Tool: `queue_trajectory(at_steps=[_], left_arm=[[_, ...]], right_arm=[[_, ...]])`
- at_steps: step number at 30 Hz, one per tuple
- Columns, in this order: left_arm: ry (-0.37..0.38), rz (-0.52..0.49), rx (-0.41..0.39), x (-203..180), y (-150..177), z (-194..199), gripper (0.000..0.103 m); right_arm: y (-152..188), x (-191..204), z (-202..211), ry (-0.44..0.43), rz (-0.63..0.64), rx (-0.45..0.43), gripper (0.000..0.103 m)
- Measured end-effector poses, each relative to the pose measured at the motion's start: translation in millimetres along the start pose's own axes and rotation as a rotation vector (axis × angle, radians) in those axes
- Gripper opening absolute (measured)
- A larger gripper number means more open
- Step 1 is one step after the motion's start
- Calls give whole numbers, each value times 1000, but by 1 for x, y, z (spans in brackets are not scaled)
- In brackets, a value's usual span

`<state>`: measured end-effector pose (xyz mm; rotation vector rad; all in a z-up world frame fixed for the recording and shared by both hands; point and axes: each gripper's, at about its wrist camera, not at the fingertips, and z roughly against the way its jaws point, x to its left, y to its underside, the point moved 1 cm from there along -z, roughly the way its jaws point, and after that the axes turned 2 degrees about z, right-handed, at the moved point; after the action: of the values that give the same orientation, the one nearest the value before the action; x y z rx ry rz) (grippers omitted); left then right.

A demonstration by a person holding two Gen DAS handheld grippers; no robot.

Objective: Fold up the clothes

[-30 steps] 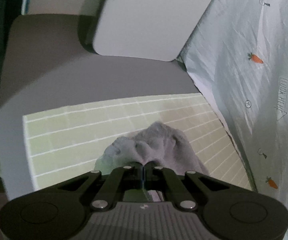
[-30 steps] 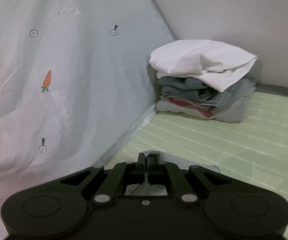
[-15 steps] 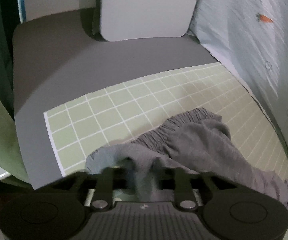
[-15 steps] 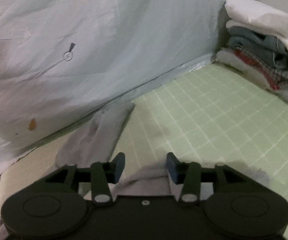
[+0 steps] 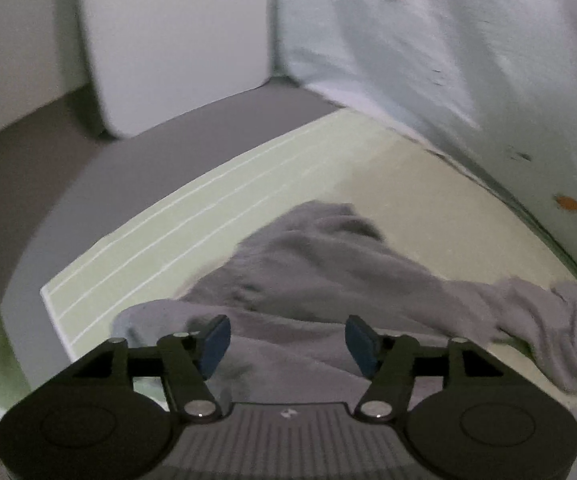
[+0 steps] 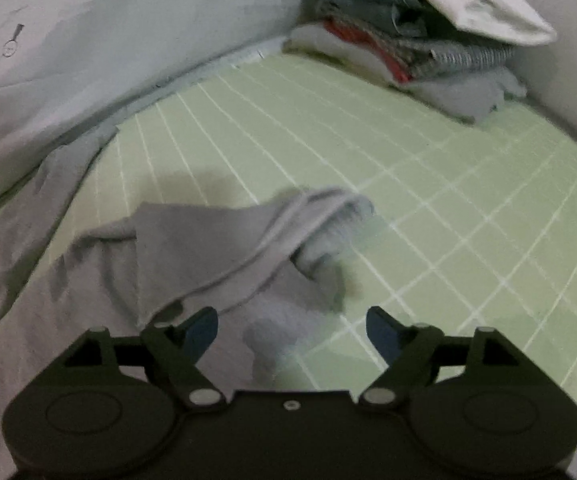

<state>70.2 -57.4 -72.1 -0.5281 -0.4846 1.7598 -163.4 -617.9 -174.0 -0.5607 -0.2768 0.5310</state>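
A grey garment (image 5: 328, 264) lies crumpled on the green checked mat (image 5: 192, 216). It also shows in the right wrist view (image 6: 208, 248), with a rolled end pointing right. My left gripper (image 5: 287, 345) is open and empty, just above the garment's near edge. My right gripper (image 6: 291, 332) is open and empty, above the garment's right end. The part of the garment under each gripper body is hidden.
A stack of folded clothes (image 6: 420, 40) with a white piece on top sits at the mat's far right corner. A pale carrot-print sheet (image 5: 468, 60) hangs along the mat's far side. A grey cushion (image 5: 176, 40) stands on the grey surface (image 5: 68, 168) left of the mat.
Both grippers went from shut on the grey garment to open. The garment dropped onto the mat and now lies spread. Both views tilted down toward the mat.
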Motion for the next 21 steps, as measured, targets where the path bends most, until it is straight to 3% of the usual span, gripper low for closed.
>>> queue_trajectory(at_steps=[7, 10, 11, 12, 14, 17, 21], left_arm=[[24, -120, 23, -41, 27, 18, 65], [15, -164, 26, -52, 40, 27, 65], [10, -172, 28, -55, 44, 30, 65], [7, -179, 31, -58, 49, 34, 65], [3, -190, 37, -64, 59, 40, 65], [13, -215, 51, -75, 76, 47, 65], [15, -257, 86, -93, 101, 51, 65]], right_arm=[[2, -3, -23, 71, 39, 8, 79], [1, -3, -22, 36, 114, -39, 54], [1, -4, -22, 26, 127, -48, 40], [0, -6, -21, 10, 134, -57, 19], [-1, -16, -19, -38, 115, -66, 2], [5, -32, -13, -21, 124, -89, 2], [22, -69, 6, 68, 148, -92, 2]])
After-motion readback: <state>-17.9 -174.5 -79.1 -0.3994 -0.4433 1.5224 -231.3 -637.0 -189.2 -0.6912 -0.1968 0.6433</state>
